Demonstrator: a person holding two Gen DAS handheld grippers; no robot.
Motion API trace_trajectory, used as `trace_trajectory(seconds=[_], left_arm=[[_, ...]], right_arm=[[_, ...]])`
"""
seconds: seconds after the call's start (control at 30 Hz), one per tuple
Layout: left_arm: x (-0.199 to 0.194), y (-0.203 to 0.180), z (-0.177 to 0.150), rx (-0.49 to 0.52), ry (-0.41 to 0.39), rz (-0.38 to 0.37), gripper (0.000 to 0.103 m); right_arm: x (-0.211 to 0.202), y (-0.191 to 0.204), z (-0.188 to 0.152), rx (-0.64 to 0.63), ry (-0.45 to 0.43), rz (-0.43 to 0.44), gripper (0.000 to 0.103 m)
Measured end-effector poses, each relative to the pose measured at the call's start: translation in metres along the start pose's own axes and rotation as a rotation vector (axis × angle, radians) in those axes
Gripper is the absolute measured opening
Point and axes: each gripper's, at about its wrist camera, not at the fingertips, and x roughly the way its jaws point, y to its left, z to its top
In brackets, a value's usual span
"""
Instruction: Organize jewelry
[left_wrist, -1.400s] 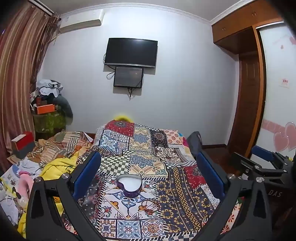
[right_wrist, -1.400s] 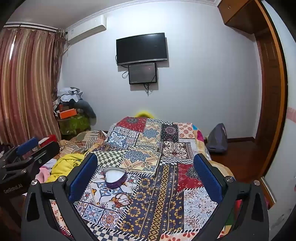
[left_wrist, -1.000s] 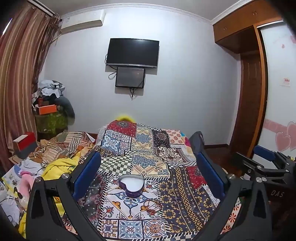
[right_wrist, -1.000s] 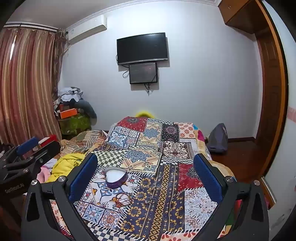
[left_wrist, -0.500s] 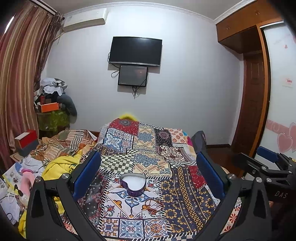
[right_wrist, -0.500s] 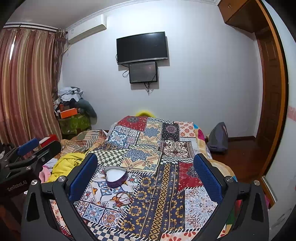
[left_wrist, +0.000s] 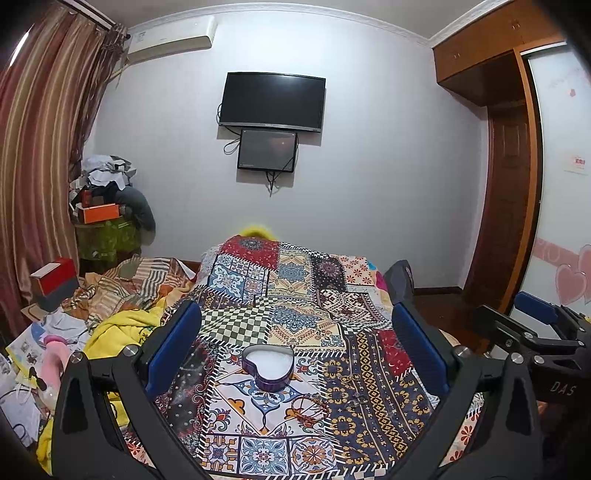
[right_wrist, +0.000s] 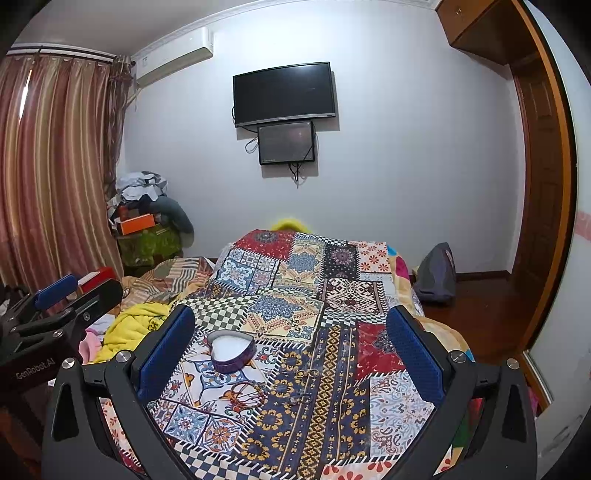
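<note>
Since the earlier frames, both views had shifted only a little; the box sat slightly further right between the left gripper's fingers. The left gripper (left_wrist: 293, 349) hung wide apart and held nothing, above the near end of the bed. The right gripper (right_wrist: 290, 350) was equally wide and held nothing. The left view showed the right gripper's side at its right edge, and a wardrobe door (left_wrist: 561, 221) with pink hearts; the right view showed the left gripper at its left edge, and a grey bag (right_wrist: 436, 271) on the floor. The heart-shaped box (left_wrist: 269, 366) lay open on the quilt (left_wrist: 295, 295), near its front, white lining up. Just nearer lay a red bracelet (right_wrist: 246, 394), and to its right some small metal pieces (right_wrist: 301, 386) too small to name. Left of the quilt lay a yellow blanket (left_wrist: 118, 326) and loose clutter. Beyond stood a striped curtain (right_wrist: 55, 166), a pile of boxes, and a TV (left_wrist: 272, 101) on the far wall. The quilt's far half was bare; wooden floor lay to its right.
</note>
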Motion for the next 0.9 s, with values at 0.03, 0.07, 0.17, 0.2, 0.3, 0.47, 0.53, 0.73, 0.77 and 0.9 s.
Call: trace_trajectory(seconds=[0.03, 0.07, 0.17, 0.2, 0.3, 0.47, 0.53, 0.73, 0.77, 0.9], left_arm=[[0.0004, -0.0002, -0.0003, 0.000, 0.001, 0.000, 0.103], [0.0015, -0.0005, -0.0005, -0.001, 0.002, -0.002, 0.103], [0.0027, -0.0007, -0.0002, -0.002, 0.004, -0.005, 0.103], [0.0025, -0.0005, 0.0000, -0.002, 0.004, -0.005, 0.103], [0.0028, -0.0007, 0.0003, -0.002, 0.003, -0.005, 0.103], [0.0041, -0.0018, 0.0008, 0.000, 0.003, -0.007, 0.103], [0.0042, -0.0019, 0.0012, -0.001, 0.003, -0.008, 0.103], [0.0047, -0.0026, 0.0017, 0.000, 0.005, -0.009, 0.103], [0.0044, -0.0025, 0.0014, 0.000, 0.004, -0.008, 0.103], [0.0045, -0.0025, 0.0012, 0.000, 0.003, -0.009, 0.103]], right_arm=[[0.0006, 0.0002, -0.0003, -0.001, 0.001, 0.000, 0.103], [0.0007, 0.0006, -0.0009, -0.001, 0.001, 0.000, 0.103], [0.0010, 0.0008, -0.0010, -0.003, 0.001, -0.002, 0.103], [0.0013, 0.0000, -0.0008, -0.002, 0.002, -0.002, 0.103], [0.0015, -0.0004, -0.0013, 0.000, 0.003, -0.001, 0.103], [0.0015, -0.0006, -0.0007, 0.000, 0.004, -0.001, 0.103], [0.0015, -0.0006, -0.0008, 0.000, 0.004, -0.001, 0.103], [0.0004, -0.0026, -0.0004, 0.005, 0.008, -0.003, 0.103], [0.0003, -0.0027, 0.0001, 0.004, 0.008, -0.005, 0.103], [0.0002, -0.0027, 0.0009, 0.007, 0.009, -0.005, 0.103]])
